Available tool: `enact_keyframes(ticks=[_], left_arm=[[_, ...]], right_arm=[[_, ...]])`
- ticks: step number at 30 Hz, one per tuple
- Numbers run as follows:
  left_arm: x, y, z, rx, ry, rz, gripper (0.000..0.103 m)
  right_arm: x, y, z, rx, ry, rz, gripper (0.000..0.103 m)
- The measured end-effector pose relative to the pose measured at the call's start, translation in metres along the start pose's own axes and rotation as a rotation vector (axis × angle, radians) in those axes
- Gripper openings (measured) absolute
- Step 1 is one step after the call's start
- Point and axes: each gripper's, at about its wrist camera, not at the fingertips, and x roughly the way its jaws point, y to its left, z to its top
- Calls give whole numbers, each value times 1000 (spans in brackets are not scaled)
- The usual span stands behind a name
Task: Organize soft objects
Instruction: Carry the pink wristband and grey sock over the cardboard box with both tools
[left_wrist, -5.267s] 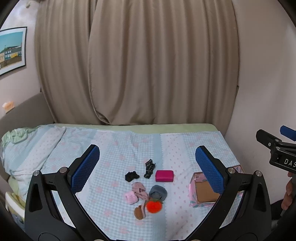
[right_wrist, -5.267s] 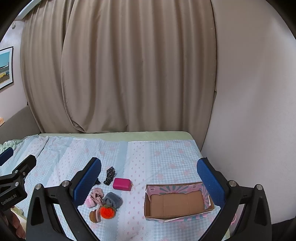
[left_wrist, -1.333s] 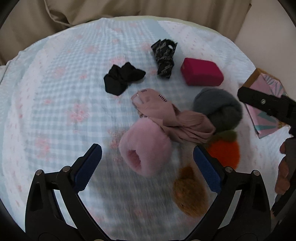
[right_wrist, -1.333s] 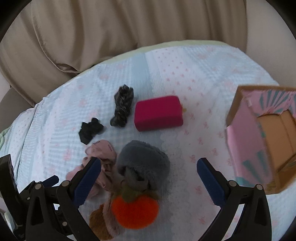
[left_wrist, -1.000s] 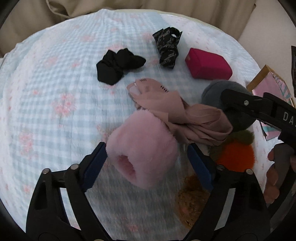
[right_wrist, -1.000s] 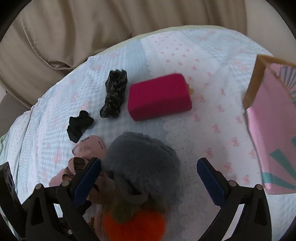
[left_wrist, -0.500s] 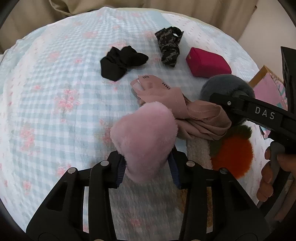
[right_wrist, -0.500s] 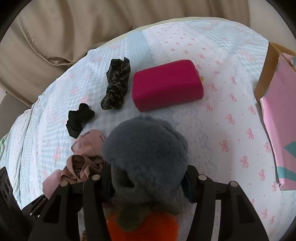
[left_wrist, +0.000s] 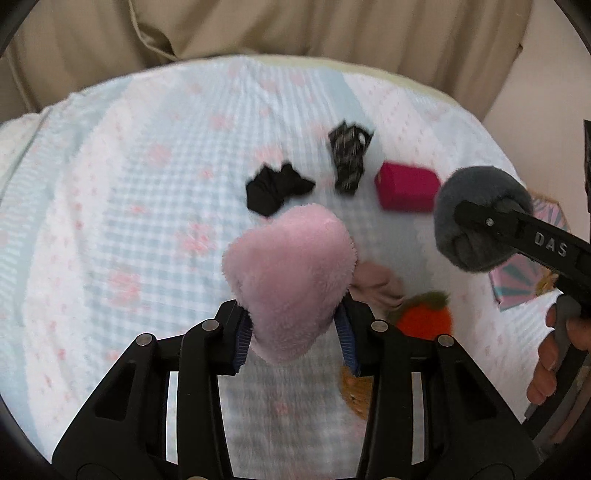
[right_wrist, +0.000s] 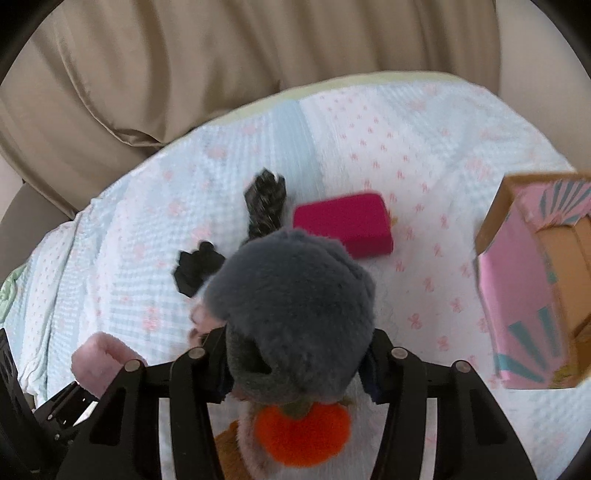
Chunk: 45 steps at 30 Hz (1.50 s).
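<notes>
Since half a second ago, both fluffy pieces raised off the bed (left_wrist: 110, 184). Left hand-held gripper (left_wrist: 293, 339) clamped on pink scrunchie (left_wrist: 291, 280); right hand-held gripper (right_wrist: 295, 363) clamped on grey scrunchie (right_wrist: 295, 302). Risk: plush slipping free before box (right_wrist: 524, 295). Remaining: one black scrunchie (left_wrist: 275, 188), one patterned scrunchie (left_wrist: 347, 158), one magenta pouch (left_wrist: 406, 186), one orange pom (left_wrist: 424, 319).

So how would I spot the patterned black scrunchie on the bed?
On the checked bedspread, find the magenta pouch. The patterned scrunchie lies just left of it, standing lengthwise. Pale markings set it apart from the plain black scrunchie further left.
</notes>
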Motion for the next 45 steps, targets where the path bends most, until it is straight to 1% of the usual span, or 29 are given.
enact_keyframes(ticks=[3, 8, 11, 13, 18, 21, 25, 28, 31, 36, 38, 41, 43, 45], left_arm=[[-32, -4, 12, -13, -32, 17, 36], [-98, -16, 36, -47, -91, 43, 36], [-137, -28, 49, -72, -114, 65, 36], [-156, -37, 56, -84, -128, 73, 36], [-202, -66, 73, -85, -168, 82, 36], [-219, -89, 82, -67, -196, 88, 36], [-234, -133, 94, -60, -231, 74, 36], [-235, -173, 99, -44, -246, 61, 36], [-229, -215, 103, -25, -246, 43, 36], [-195, -291, 108, -8, -223, 3, 36], [-180, -315, 108, -6, -207, -13, 36], [-150, -355, 108, 6, -163, -39, 36], [-125, -385, 106, 21, -110, -51, 36], [-104, -406, 104, 37, -67, -59, 36]], right_arm=[[-38, 7, 13, -31, -23, -1, 49], [-105, 20, 35, -87, -62, -4, 49], [-143, 23, 45, -111, -90, 2, 49], [-166, 22, 51, -122, -114, 6, 49], [-215, 7, 63, -138, -171, 21, 49], [-237, -10, 70, -152, -198, 15, 49], [-263, -43, 79, -146, -223, 7, 49], [-279, -77, 86, -141, -233, -9, 49], [-287, -117, 92, -138, -236, -41, 49], [-288, -181, 103, -129, -211, -87, 49], [-284, -208, 106, -129, -181, -105, 49], [-267, -245, 109, -117, -112, -125, 49], [-252, -270, 110, -103, -60, -137, 49], [-240, -289, 109, -94, -21, -146, 49]])
